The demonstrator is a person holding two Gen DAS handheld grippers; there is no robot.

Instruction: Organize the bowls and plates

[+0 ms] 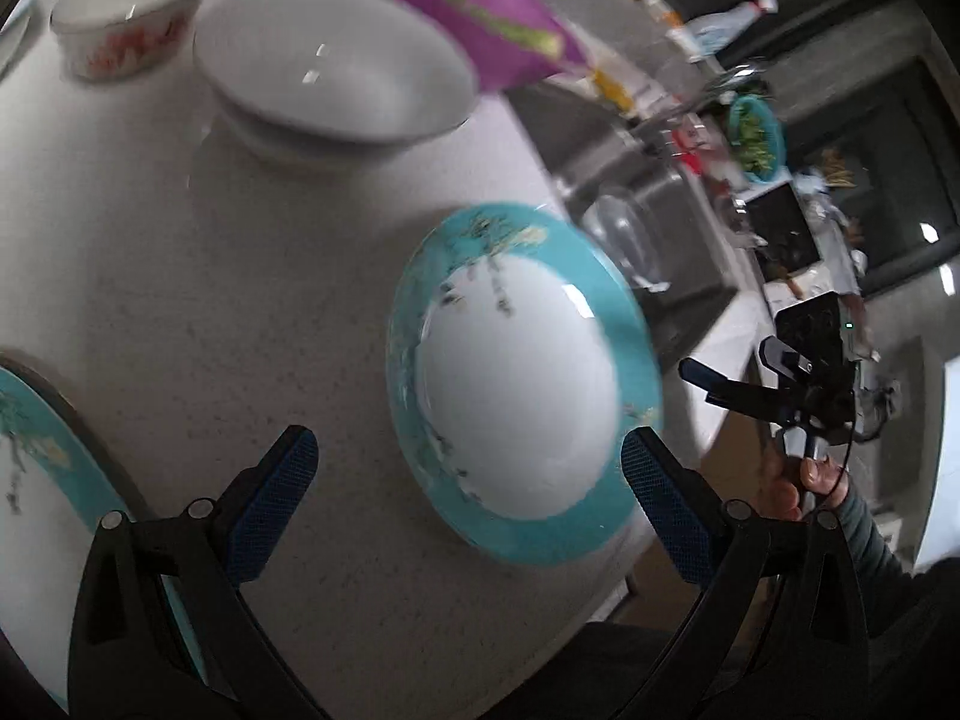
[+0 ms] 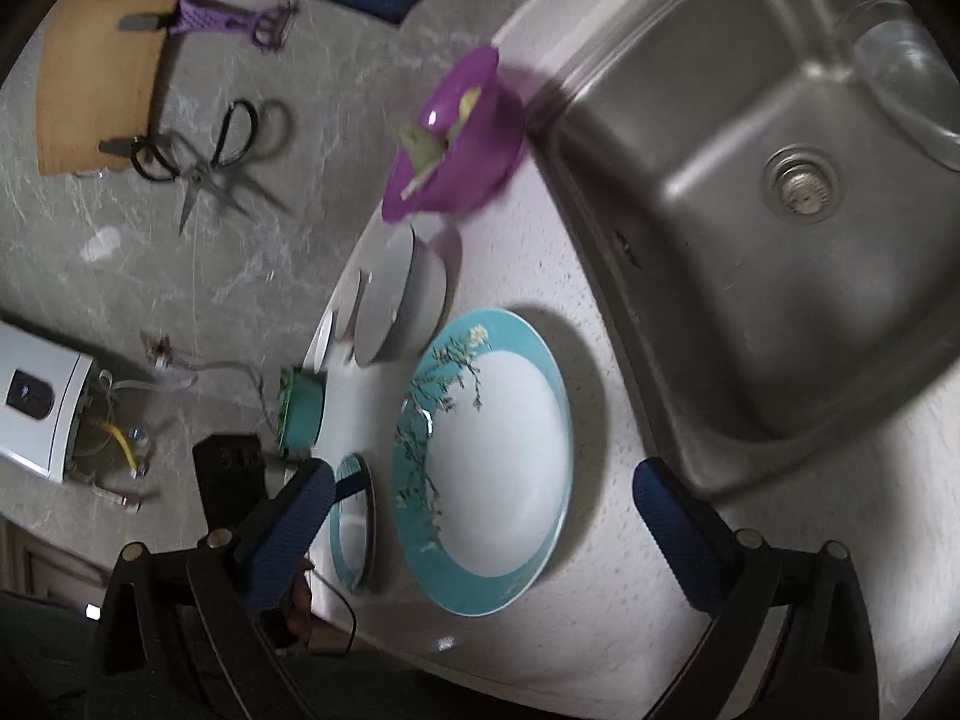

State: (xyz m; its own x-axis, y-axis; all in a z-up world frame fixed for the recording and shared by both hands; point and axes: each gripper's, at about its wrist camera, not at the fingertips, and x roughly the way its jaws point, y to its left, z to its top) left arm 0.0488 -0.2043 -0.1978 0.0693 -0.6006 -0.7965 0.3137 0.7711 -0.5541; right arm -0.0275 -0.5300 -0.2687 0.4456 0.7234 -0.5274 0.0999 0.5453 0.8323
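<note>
A teal-rimmed plate with a white centre and a flower branch (image 1: 522, 384) lies on the white counter near its edge; it also shows in the right wrist view (image 2: 486, 462). My left gripper (image 1: 468, 474) is open and empty just short of it. My right gripper (image 2: 480, 510) is open and empty above the same plate. A second teal-rimmed plate (image 1: 42, 492) lies at the left, also in the right wrist view (image 2: 354, 522). A white bowl (image 1: 336, 66) sits on another white dish farther back. A small white bowl with red pattern (image 1: 129, 12) stands beyond.
A purple bowl with green scraps (image 2: 456, 138) stands next to the steel sink (image 2: 750, 192). A glass bowl (image 2: 918, 90) rests in the sink. A small green bowl (image 2: 300, 411) sits at the counter's edge. Scissors (image 2: 216, 162) and a cutting board (image 2: 96, 66) lie on the grey floor below.
</note>
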